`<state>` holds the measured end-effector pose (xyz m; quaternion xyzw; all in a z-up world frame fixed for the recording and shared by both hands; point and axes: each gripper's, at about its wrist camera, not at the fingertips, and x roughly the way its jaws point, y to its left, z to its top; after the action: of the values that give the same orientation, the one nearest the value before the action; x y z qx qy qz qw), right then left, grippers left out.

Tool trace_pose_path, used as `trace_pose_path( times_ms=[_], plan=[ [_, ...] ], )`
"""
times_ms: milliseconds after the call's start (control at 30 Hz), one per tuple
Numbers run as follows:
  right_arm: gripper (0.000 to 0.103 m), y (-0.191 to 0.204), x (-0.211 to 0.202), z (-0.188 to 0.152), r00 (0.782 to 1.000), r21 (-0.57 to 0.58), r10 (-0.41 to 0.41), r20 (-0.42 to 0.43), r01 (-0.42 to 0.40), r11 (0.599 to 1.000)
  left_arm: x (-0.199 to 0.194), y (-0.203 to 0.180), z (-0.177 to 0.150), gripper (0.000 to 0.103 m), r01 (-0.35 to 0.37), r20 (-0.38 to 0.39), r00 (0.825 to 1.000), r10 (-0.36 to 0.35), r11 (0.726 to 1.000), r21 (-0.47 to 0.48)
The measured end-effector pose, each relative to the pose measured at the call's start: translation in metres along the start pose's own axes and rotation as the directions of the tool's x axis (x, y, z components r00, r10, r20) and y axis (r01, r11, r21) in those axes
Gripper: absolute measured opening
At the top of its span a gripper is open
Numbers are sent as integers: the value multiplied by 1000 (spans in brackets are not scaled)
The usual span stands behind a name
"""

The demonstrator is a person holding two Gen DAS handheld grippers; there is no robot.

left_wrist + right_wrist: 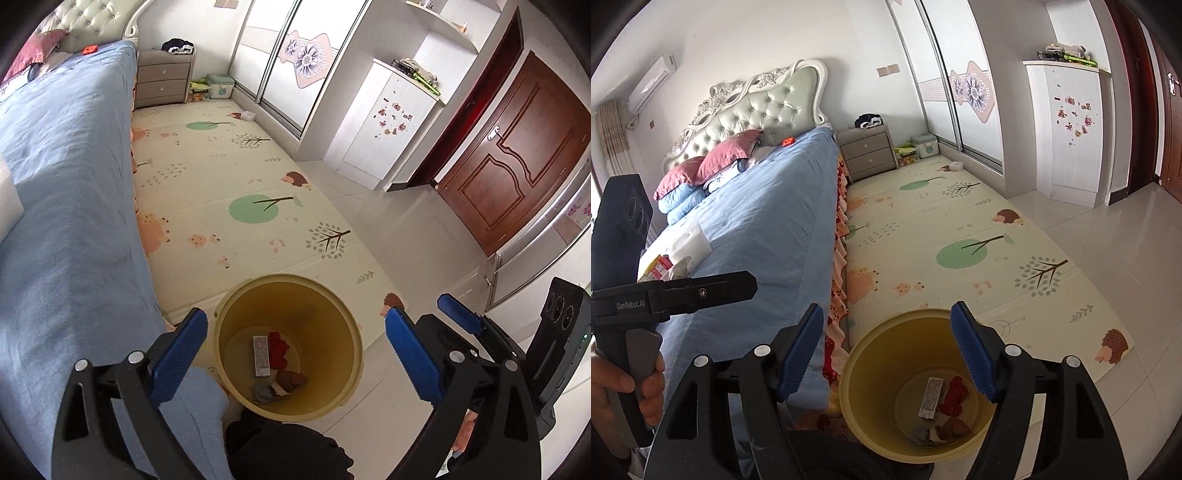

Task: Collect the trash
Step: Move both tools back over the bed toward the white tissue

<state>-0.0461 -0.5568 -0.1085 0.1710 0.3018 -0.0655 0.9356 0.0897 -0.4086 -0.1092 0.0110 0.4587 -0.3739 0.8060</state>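
Left tongs (295,345) and right tongs (888,349) both spread, empty, angled down over one yellow bin (343,314) at lower centre, several scraps inside.

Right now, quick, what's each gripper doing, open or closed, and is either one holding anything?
Left gripper: open, holding nothing, above the yellow bin.
Right gripper: open, holding nothing, also over the bin.

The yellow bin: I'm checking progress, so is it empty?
No, the yellow bin already holds a flat printed box, a red wrapper and brown scraps.
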Motion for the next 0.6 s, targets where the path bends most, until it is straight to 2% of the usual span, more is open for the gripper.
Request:
trace_pose_path(
  times_ms=[233,467,533,600],
  plan=[
    [72,56,-9,12,991,-71,117,66,-112,991,-73,23,-15,97,-92,134,987,85,995,43],
    [74,124,-14,17,965,-154,248,82,-234,960,-143,61,-37,98,-216,233,952,198,975,54],
    [84,146,-18,15,954,-178,287,91,-268,947,-159,73,-44,99,-249,252,940,230,967,48],
    [86,165,-21,11,940,-206,325,102,-300,931,-176,86,-54,99,-293,272,923,273,956,33]
  ],
)
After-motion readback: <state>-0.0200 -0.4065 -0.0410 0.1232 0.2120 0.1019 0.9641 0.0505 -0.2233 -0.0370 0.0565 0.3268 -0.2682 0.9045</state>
